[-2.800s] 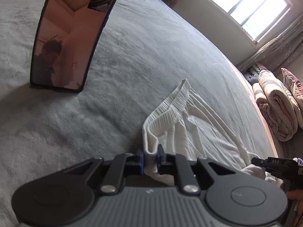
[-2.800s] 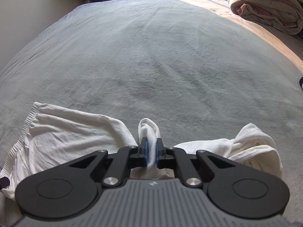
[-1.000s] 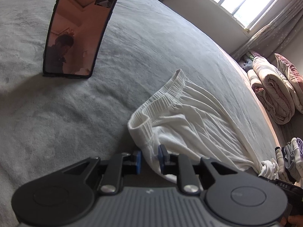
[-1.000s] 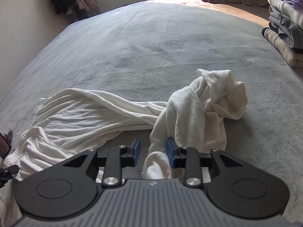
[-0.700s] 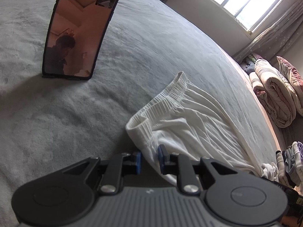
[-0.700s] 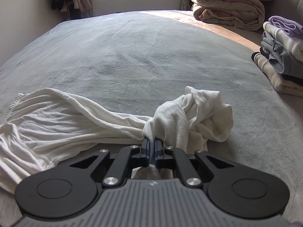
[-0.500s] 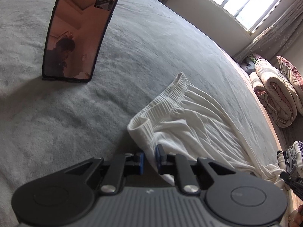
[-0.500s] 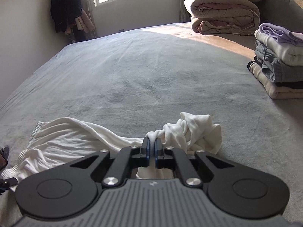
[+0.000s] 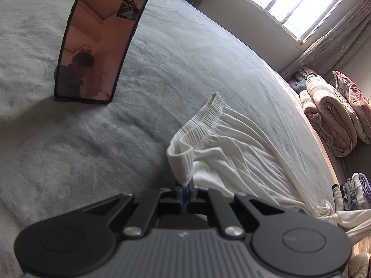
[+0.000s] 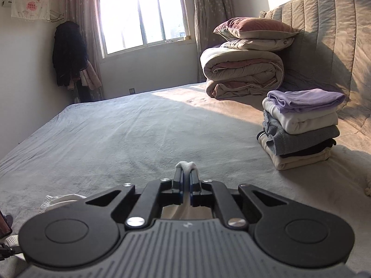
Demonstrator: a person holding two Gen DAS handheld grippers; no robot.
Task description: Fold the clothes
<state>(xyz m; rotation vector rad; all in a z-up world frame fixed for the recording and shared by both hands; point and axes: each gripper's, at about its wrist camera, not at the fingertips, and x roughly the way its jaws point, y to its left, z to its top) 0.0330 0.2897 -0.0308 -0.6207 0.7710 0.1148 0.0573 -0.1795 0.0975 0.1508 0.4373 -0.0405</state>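
Note:
White trousers (image 9: 231, 153) with a ribbed elastic waistband lie stretched across the grey bed (image 9: 185, 58). My left gripper (image 9: 184, 191) is shut on the near corner of the waistband. In the right wrist view my right gripper (image 10: 186, 176) is shut on a bunch of the white trouser leg (image 10: 186, 165), lifted above the bed; the rest of the trousers is mostly hidden under the gripper, only a bit of the waistband (image 10: 58, 200) shows at lower left.
A phone (image 9: 102, 39) stands upright on the bed to the left. A stack of folded clothes (image 10: 301, 127) sits at the right by the headboard. Rolled quilts and pillows (image 10: 245, 58) lie behind it. A window (image 10: 141, 14) is on the far wall.
My left gripper has closed on the waistband corner. My right gripper closed on the bunched leg and lifted it up, tilting the view toward the window.

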